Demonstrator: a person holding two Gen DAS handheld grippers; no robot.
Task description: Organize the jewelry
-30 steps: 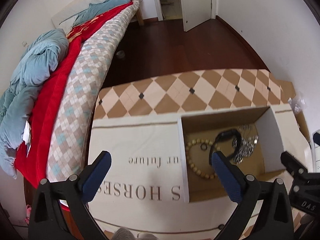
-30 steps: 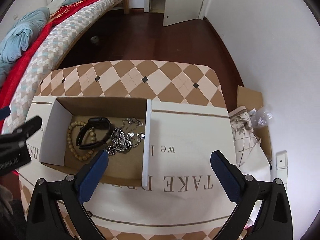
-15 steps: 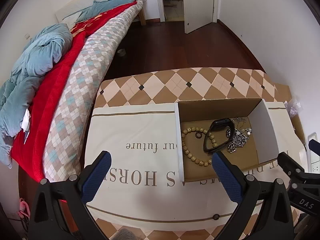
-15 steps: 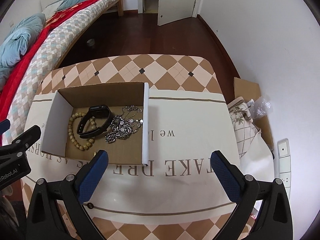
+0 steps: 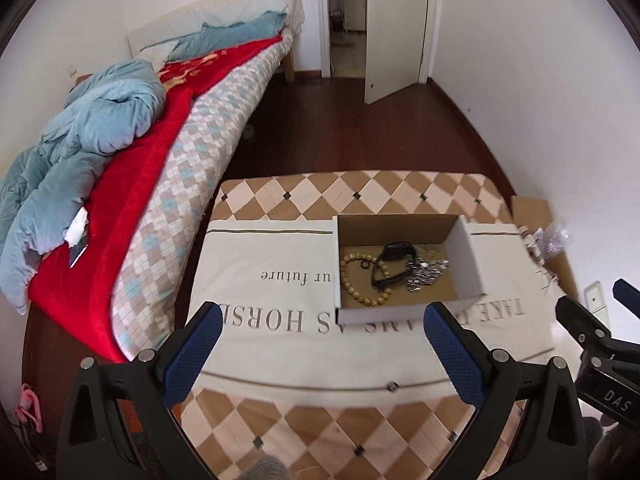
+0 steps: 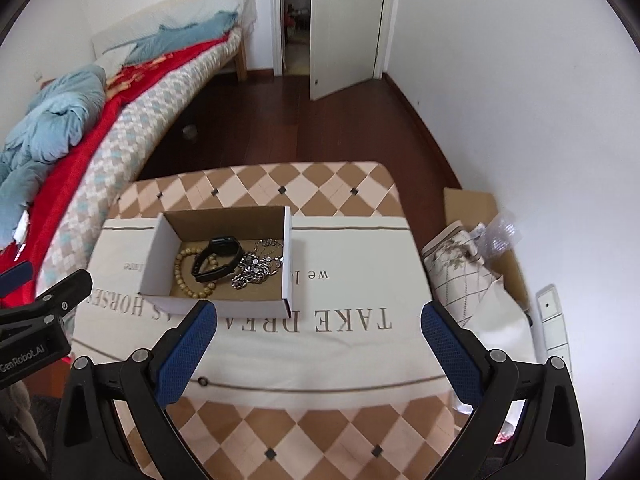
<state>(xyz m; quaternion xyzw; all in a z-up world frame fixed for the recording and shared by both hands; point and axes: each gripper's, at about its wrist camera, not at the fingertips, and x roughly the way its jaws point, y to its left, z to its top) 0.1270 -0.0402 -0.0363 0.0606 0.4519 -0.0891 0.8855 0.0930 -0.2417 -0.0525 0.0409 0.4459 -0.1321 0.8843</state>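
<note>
A white cardboard box (image 5: 468, 260) (image 6: 286, 264) sits on a cream printed cloth on the table. In it lie a wooden bead bracelet (image 5: 352, 280) (image 6: 182, 272), a black watch band (image 5: 394, 262) (image 6: 218, 258), a silver chain (image 5: 424, 272) (image 6: 256, 266) and a small dark ring (image 5: 364, 265). My left gripper (image 5: 320, 344) is open and empty, held back above the table's near edge, left of the box. My right gripper (image 6: 318, 340) is open and empty, in front of the box and to its right.
A small ring (image 5: 392, 387) (image 6: 203, 381) lies on the cloth's near stripe. The table (image 6: 304, 432) has a diamond pattern. A bed (image 5: 168, 184) runs along the left. Flattened cardboard and bags (image 6: 472, 256) lie on the floor at right. A door (image 5: 396, 28) stands ajar behind.
Both grippers have pulled back and up from the box, so it looks smaller and farther. Both stayed open. The jewelry in the box has not moved.
</note>
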